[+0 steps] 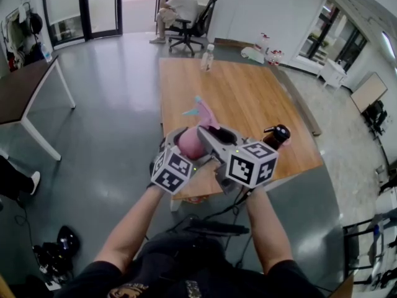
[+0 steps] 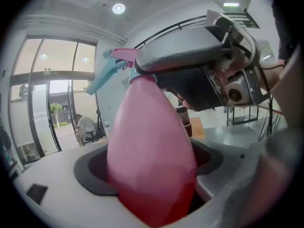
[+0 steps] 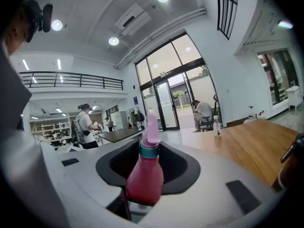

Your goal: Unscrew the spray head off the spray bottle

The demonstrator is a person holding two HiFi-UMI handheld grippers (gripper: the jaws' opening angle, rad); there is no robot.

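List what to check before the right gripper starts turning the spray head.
1. Left gripper clamped on the spray bottle body: ok.
2. Spray head between the right gripper jaws: ok.
3. Right gripper's hold on the head tight: cannot tell.
4. Teal collar seated on the neck, visible: ok.
5. Brown bottle on the table clear of the right gripper's turn: cannot tell; it stands close.

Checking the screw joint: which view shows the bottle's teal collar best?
Right gripper view: the teal collar stands clear, centred, below the pink spray head. In the left gripper view the right gripper largely covers it; the head view can't resolve it.
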